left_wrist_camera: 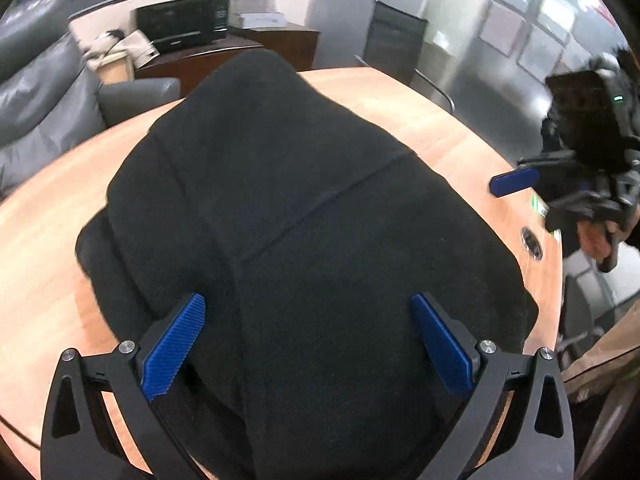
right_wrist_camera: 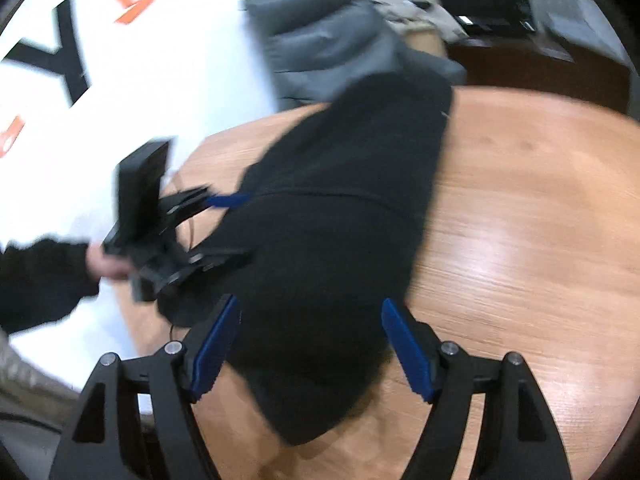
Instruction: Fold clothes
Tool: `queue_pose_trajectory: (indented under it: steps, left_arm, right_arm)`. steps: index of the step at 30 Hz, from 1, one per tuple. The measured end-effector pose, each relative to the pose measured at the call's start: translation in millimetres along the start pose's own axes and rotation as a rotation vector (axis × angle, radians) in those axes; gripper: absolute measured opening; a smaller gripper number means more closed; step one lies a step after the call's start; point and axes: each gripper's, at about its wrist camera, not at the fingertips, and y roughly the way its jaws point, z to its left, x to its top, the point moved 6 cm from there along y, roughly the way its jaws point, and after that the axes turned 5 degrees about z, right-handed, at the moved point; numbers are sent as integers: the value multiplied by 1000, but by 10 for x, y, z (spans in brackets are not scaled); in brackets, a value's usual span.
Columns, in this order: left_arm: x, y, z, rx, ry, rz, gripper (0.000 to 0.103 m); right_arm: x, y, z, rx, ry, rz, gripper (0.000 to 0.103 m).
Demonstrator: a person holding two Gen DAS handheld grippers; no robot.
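On the wooden table (left_wrist_camera: 440, 128), my left gripper (left_wrist_camera: 308, 344) and right gripper (right_wrist_camera: 310, 344) gape empty over the soft, floppy black garment (left_wrist_camera: 300, 208); I'd pinch its near hem.

I log even indoor light with glare streaks on the wooden table (right_wrist_camera: 520, 240) at right, heavy motion blur across the right wrist view, milder blur far right in the left, and strong fisheye bending with dark corners.

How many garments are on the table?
1: a black garment lies folded mid-table, between both open grippers. Others could be hidden beneath it.
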Motion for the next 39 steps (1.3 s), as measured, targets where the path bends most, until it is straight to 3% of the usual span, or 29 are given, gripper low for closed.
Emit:
queue_pose_trajectory:
  steps: [3,5,10,16,21,26,32,34,39]
  left_arm:
    - [-53,-174,52,37,-85,-1,103]
    - [-86,-355,115,46,-193,-36,103]
    - [-404,-373,406,-114,-579,-32,103]
    - [-656,-155,592,-230,-759,19,103]
    - [-722,84,557,-375,-793,78,103]
    - [-707,283,449,-536,-813,125,103]
    - [-683,381,334,-601,-755,114,103]
    - [-686,372,278,-590,-727,115,102]
    - [-720,288,236,-615,-718,87,81]
  right_arm:
    - [50,93,-134,8,38,45,78]
    - [63,127,-262,37,49,79,78]
    - [127,371,-443,162,34,135,78]
    - [203,681,-534,242,23,186,85]
    - [189,817,-469,259,13,199,95]
    - [159,950,-419,230,13,210,94]
    - [121,1102,-357,195,11,220,74]
    - [92,1085,-302,181,5,201,58]
    - [16,1035,-159,147,-8,151,49]
